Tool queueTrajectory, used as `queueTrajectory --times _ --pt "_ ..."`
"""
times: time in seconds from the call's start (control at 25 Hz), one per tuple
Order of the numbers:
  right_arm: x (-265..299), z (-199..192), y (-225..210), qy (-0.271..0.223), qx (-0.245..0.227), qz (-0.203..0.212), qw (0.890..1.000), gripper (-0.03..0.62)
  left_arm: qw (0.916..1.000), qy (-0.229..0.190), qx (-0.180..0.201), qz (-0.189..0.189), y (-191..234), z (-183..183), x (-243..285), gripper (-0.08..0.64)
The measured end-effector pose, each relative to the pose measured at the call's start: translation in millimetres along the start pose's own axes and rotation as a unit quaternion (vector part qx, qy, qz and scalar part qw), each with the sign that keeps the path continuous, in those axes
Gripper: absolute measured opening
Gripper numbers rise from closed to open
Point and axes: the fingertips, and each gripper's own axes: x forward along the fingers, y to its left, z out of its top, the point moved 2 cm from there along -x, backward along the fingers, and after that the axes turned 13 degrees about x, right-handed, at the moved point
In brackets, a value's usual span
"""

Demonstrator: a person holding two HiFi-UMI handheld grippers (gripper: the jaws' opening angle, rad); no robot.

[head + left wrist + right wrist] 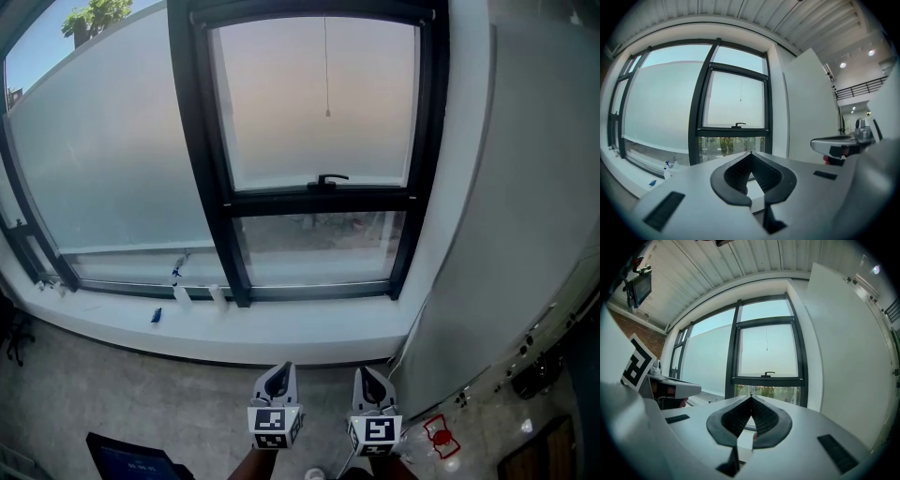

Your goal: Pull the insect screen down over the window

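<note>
Insect screen pull cord [326,66], a thin pale string ending in a small bead, is hanging inside the upper pane of the black-framed window [202,169], above the black lever handle [328,178]. The screen mesh itself is too faint to make out.

Below the window and well apart from it, the left gripper [276,380] and right gripper [371,384] are pointing toward it, each with jaws pressed together on nothing.

The only print showing is the black-and-white square patterns on the gripper cubes.

A blue-topped clear spray bottle [178,291] is standing on the white sill [309,328] by the window's lower left corner. A tall white panel [506,234] is flanking the window's right side. A dark tablet [131,461] is being cut off by the bottom edge.
</note>
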Motion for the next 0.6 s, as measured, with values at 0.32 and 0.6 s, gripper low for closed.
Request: queueTrajectory --times 0.32,0.6 --pt "35 7 -2 0.012 -0.03 0.01 0.999 0.003 0.9999 -0.014 -0.004 -0.004 13 7 32 0.0" --pt "79 -1 -19 0.021 -0.021 0.02 0.999 0.003 1.0 -0.005 -0.008 -0.001 21 -1 71 0.0"
